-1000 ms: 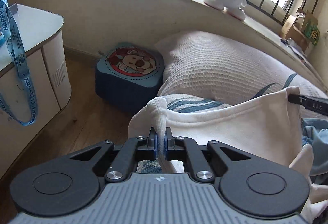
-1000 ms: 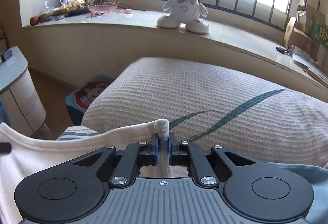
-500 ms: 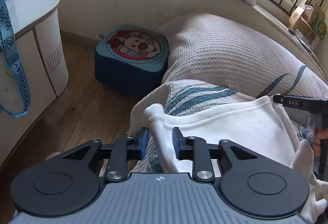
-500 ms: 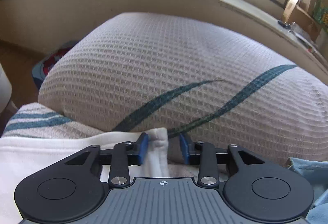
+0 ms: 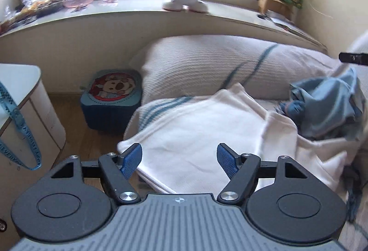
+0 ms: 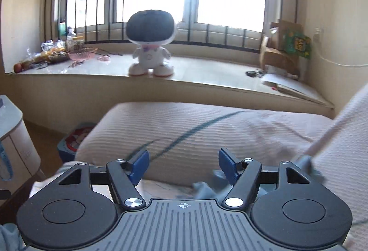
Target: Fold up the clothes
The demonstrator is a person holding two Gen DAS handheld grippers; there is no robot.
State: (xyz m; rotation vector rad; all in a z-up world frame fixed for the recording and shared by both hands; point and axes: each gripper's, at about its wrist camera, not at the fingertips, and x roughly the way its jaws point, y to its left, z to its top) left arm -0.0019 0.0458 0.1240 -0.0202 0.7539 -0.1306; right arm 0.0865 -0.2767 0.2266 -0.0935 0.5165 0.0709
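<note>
**White garment laid down, both grippers letting go**

Near the bed's left edge, by the pillow end, the white garment point(image 5: 197, 136) lies folded flat on the striped bedspread point(image 5: 158, 106), its near corner hanging just over the side. The left gripper point(image 5: 179, 160) hovers above that near edge with its jaws opening, spread wide; the cloth shows between them but no pad presses on it. The right gripper point(image 6: 182, 164) points toward the big waffle-weave pillow point(image 6: 207, 126), its jaws opening too and holding nothing. A crumpled blue garment point(image 5: 329, 104) sits just beside the white one, toward the bed's right side, and its edge shows blurred under the right gripper.

Judging from this, one fold of the white piece is finished and the release is under way. The next move probably calls for either another fold across the white garment, gripping two corners along one edge, or reaching for the blue one, which would first need spreading out flat on the bed
</note>
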